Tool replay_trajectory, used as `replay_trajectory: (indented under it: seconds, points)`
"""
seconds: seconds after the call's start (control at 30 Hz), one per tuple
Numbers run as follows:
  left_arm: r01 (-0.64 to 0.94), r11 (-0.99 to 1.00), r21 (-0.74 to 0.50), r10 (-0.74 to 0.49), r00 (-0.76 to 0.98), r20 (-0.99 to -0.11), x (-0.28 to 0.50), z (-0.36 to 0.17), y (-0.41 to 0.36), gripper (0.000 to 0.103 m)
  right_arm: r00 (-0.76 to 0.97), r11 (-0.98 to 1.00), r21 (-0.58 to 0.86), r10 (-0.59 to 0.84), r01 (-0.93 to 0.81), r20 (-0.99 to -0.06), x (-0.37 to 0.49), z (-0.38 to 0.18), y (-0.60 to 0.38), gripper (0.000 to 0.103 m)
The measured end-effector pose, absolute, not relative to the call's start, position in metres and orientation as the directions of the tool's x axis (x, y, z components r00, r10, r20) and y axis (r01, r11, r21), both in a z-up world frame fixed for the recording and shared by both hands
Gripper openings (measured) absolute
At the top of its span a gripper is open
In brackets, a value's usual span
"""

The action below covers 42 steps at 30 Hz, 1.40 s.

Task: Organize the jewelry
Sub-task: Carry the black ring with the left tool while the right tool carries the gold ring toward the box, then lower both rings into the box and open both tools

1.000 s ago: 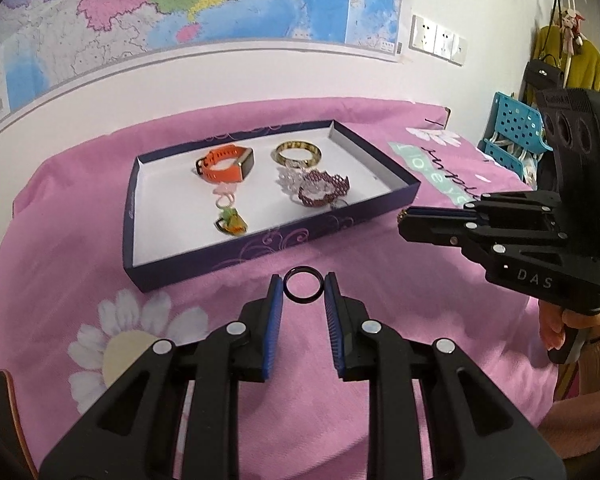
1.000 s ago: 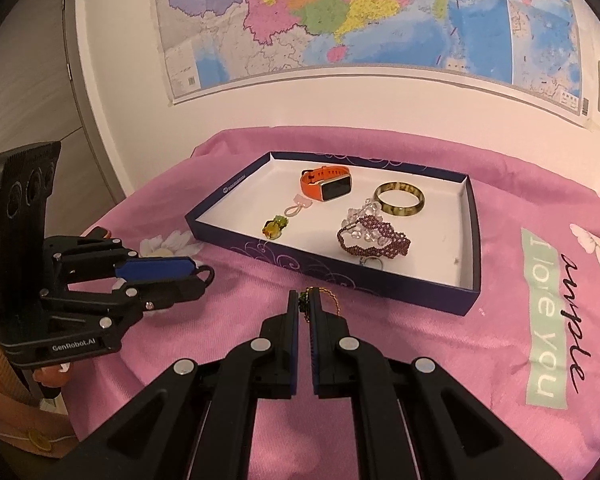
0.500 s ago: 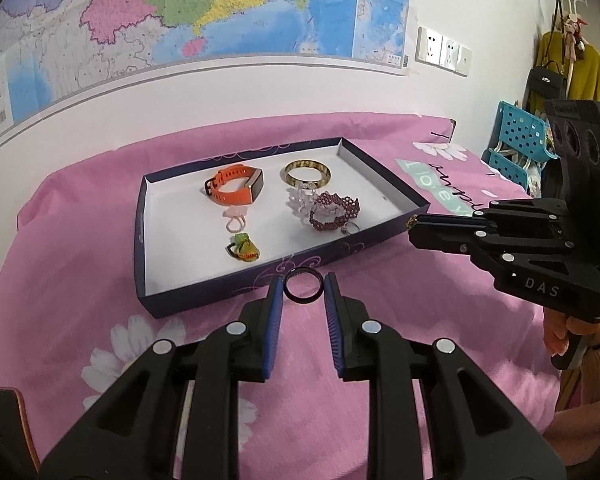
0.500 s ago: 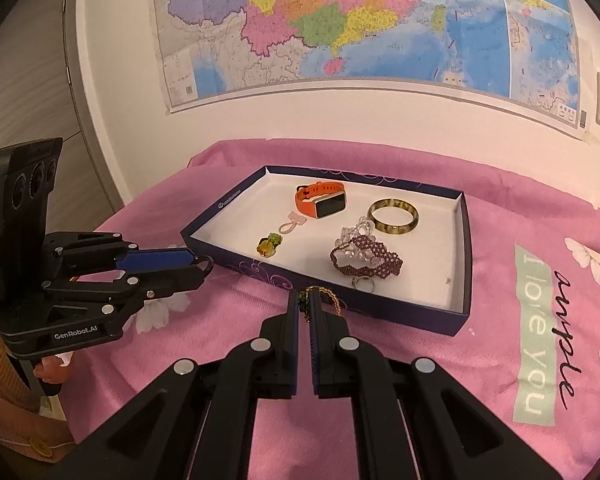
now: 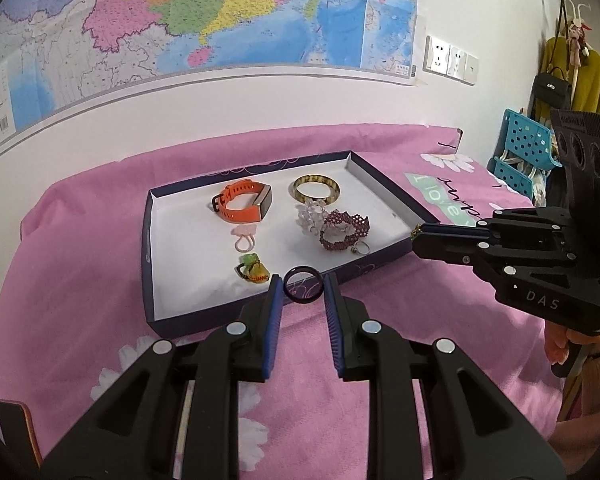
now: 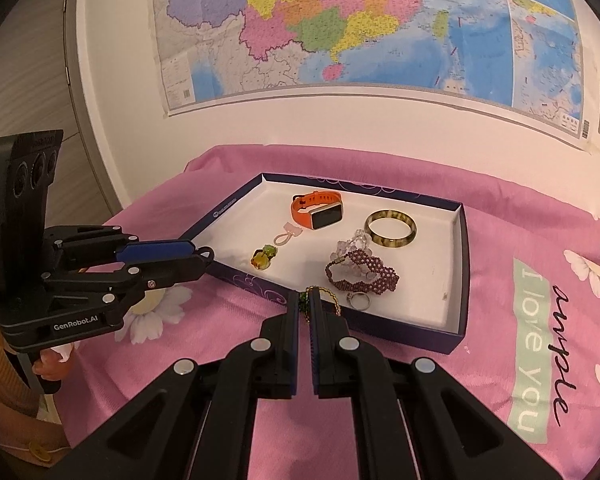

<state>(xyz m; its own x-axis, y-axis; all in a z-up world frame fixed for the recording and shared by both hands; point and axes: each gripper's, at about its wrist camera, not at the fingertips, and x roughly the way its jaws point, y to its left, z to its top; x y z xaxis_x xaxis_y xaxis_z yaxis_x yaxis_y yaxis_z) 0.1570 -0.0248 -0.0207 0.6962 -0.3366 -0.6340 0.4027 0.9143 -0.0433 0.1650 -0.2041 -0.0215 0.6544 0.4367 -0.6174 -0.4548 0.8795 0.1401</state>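
**Two pieces held at the tray's near edge**

The dark ring [image 5: 303, 290] sits upright between the blue pads of the left tongs [image 5: 302, 293], which are closed on it from both sides, just short of the near wall of the navy tray [image 5: 260, 307]. The right tongs [image 6: 304, 305] are pinched nearly together on a thin gold chain [image 6: 332, 299] with a small dark green bead at the pinch; its loop hangs out beside the fingertips, close to the tray's near wall.

The step in hand looks like delivery: both pieces are gripped and poised at the tray, neither yet inside. The next move probably calls for carrying each piece over the low wall to a bare patch of the white floor, then opening the tongs gently so the ring does not roll and the chain does not snag on the beaded bracelets.

Inside the tray I count seven pieces: one orange watch [image 5: 242, 203], one amber bangle [image 5: 315, 189], one clear beaded bracelet [image 5: 310, 216] touching one maroon beaded bracelet [image 5: 343, 232], one small silver ring [image 6: 359, 301] just beside the maroon one, one pale pink ring [image 5: 244, 239], and one green-and-yellow ring [image 5: 253, 271]. With the two held pieces, that makes nine.

The tray rests on a pink flowered cloth [image 5: 80, 240] over the bench, with a map [image 5: 220, 12] on the wall behind.
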Motion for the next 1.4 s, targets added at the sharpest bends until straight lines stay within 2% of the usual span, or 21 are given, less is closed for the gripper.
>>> replay_trajectory:
  seconds: [1.4]
  points:
    - [0.360, 0.932, -0.040, -0.300, 0.705, -0.643, 0.186, -0.024, -0.020, 0.022, 0.653, 0.891, 0.138, 0.416, -0.434, -0.633, 0.193, -0.028, -0.204, 0.004]
